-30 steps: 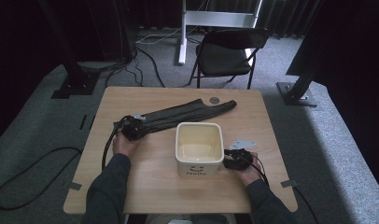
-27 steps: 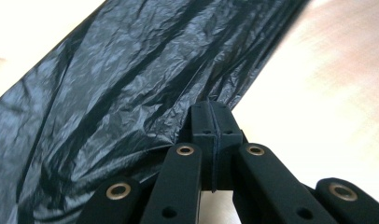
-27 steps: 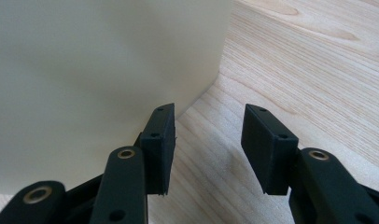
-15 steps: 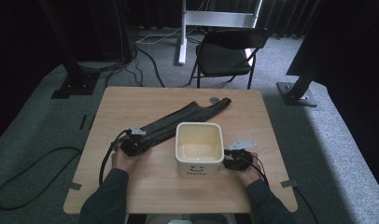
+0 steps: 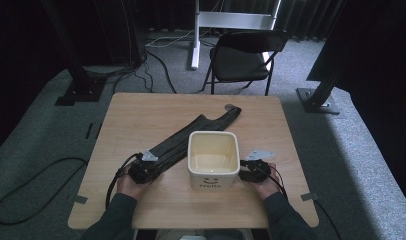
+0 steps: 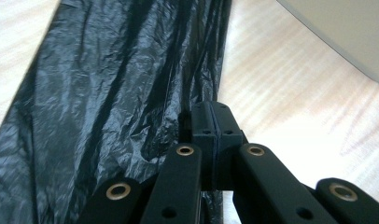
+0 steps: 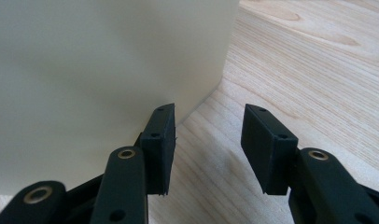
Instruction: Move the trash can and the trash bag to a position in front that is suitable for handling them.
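Left gripper [image 5: 143, 171]: fingers pressed together, seemingly pinching the near edge of the black plastic bag [image 6: 108, 93], probably to draw it toward the bin.

Right gripper [image 7: 208, 149]: fingers apart, holding nothing, beside the cream square bin's [image 5: 213, 159] right wall, likely to steady it.

Bag: flat, running diagonally from near left to the far desk [image 5: 141, 115].

Desk: pale wood. Room: grey carpet, folding chair [image 5: 241, 57], floor cables, dark drapes.
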A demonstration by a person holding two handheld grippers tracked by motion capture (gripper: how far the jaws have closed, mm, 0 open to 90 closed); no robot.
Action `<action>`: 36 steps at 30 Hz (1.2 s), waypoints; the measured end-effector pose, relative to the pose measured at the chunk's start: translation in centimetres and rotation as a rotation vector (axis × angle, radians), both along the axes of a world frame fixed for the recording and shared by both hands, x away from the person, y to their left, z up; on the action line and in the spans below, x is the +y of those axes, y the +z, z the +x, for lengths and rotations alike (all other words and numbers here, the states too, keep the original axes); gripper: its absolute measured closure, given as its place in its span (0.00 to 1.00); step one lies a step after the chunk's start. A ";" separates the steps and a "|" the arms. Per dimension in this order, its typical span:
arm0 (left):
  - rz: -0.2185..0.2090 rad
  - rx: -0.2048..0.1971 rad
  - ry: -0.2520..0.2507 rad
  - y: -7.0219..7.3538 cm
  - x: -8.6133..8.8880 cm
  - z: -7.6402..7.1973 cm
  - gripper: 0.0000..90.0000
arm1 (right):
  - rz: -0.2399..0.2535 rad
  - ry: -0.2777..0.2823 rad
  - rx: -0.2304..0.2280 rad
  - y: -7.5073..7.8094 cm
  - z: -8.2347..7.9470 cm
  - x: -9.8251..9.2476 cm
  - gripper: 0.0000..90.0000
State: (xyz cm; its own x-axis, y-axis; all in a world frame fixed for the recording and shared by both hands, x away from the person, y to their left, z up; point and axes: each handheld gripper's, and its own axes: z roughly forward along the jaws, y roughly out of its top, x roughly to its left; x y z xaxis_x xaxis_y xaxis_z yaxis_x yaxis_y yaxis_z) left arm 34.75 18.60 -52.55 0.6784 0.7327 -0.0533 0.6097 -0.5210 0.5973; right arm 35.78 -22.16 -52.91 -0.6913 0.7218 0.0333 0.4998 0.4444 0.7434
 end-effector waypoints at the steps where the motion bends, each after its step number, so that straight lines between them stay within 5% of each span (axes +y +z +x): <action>1: 0.005 -0.002 -0.010 0.0 -0.1 -0.1 1.00 | 0.000 -0.001 -0.001 0.0 0.0 0.0 0.61; 19: 0.000 -0.019 -0.052 0.3 -1.0 -1.5 0.96 | 0.014 0.011 -0.001 0.2 0.6 1.1 0.61; 29: -0.084 -0.094 -0.010 1.5 -0.8 -1.4 0.73 | 0.009 0.015 0.005 0.1 0.8 1.0 0.60; 36: -0.103 -0.105 -0.020 1.5 -1.3 -1.0 0.70 | -0.009 0.012 0.005 0.0 0.6 0.7 0.59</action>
